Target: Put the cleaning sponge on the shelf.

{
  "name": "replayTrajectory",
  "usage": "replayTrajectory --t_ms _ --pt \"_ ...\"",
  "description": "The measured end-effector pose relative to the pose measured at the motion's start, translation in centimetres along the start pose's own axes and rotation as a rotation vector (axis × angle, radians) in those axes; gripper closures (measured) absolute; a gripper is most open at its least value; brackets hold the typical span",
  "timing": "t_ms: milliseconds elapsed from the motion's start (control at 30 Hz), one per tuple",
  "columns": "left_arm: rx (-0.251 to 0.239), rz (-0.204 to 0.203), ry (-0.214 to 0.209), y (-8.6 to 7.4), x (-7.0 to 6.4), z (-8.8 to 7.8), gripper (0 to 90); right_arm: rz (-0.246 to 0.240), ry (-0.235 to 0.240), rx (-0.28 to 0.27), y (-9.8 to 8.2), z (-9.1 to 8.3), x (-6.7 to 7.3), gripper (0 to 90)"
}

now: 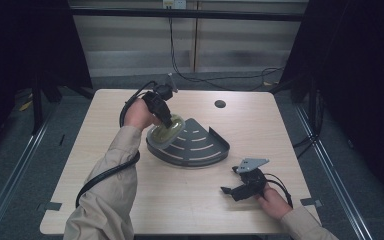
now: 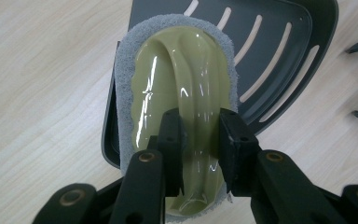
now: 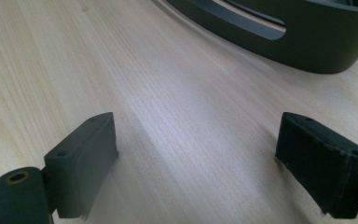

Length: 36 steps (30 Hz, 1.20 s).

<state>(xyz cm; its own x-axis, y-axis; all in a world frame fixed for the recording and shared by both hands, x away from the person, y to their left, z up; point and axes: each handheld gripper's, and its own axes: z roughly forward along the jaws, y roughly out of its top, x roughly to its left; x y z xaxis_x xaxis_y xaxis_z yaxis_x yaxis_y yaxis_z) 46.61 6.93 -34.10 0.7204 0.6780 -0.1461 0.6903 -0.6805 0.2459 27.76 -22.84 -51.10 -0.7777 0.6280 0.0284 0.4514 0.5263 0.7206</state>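
Note:
A scrubber (image 1: pixel 167 132) with a glossy olive-green handle (image 2: pixel 186 60) on a grey scouring pad (image 2: pixel 125 93) lies at the pointed left corner of a dark grey fan-shaped slotted tray (image 1: pixel 200 145). My left gripper (image 2: pixel 199 126) points down onto it from the far left, and its pads are shut on the handle's raised middle ridge. The pad overhangs the tray's corner (image 2: pixel 279 28). My right gripper (image 1: pixel 229 180) rests low at the front right of the table, jaws wide open with nothing between them (image 3: pixel 196 149), facing the tray's curved wall (image 3: pixel 307 46).
The light wooden table (image 1: pixel 260 125) has a round cable hole (image 1: pixel 220 104) near its far edge. A thick black cable (image 1: pixel 105 172) trails from the left gripper along the person's sleeve. Black cables (image 1: pixel 220 77) lie on the floor behind the table.

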Motion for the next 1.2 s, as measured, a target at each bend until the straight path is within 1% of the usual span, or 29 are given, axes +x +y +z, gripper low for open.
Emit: replayTrajectory --t_ms 33,133,167,367,467,667,767,800,1000,1100,1167,1200 --pt "0.007 0.007 -0.003 0.1 0.1 0.0 72.3 0.0 0.0 0.0 0.0 0.0 0.0 11.9" --pt "0.005 0.001 0.003 0.3 0.0 0.0 72.3 0.0 0.0 0.0 0.0 0.0 0.0 11.9" --pt "0.009 0.008 -0.001 0.4 0.0 0.1 72.3 0.0 0.0 0.0 0.0 0.0 0.0 11.9" --pt "0.016 0.015 0.002 0.9 -0.2 0.4 72.3 0.0 0.0 0.0 0.0 0.0 0.0 12.0" --pt "0.017 0.012 0.005 1.2 -0.3 0.7 72.3 0.0 0.0 0.0 0.0 0.0 0.0 12.0" --pt "0.02 0.027 0.005 1.5 -0.3 1.5 72.3 0.0 0.0 0.0 0.0 0.0 0.0 11.9" --pt "0.023 0.024 0.004 1.5 -0.2 2.1 72.3 0.0 0.0 0.0 0.0 0.0 0.0 12.0" --pt "0.027 0.029 0.002 1.5 -0.2 2.3 72.3 0.0 0.0 0.0 0.0 0.0 0.0 12.0" --pt "0.035 0.028 -0.008 1.5 0.2 3.3 72.3 -0.001 0.0 -0.001 0.0 0.0 0.0 12.0" --pt "0.038 0.017 -0.008 1.4 0.3 3.8 72.3 -0.001 0.0 0.0 0.0 0.0 0.0 12.0" --pt "0.038 0.023 -0.008 1.3 0.6 4.1 72.3 -0.001 0.0 -0.001 0.0 0.0 0.0 12.0" --pt "0.037 0.019 -0.004 1.3 0.7 4.2 72.3 -0.001 0.0 -0.001 0.0 0.0 0.0 12.0"
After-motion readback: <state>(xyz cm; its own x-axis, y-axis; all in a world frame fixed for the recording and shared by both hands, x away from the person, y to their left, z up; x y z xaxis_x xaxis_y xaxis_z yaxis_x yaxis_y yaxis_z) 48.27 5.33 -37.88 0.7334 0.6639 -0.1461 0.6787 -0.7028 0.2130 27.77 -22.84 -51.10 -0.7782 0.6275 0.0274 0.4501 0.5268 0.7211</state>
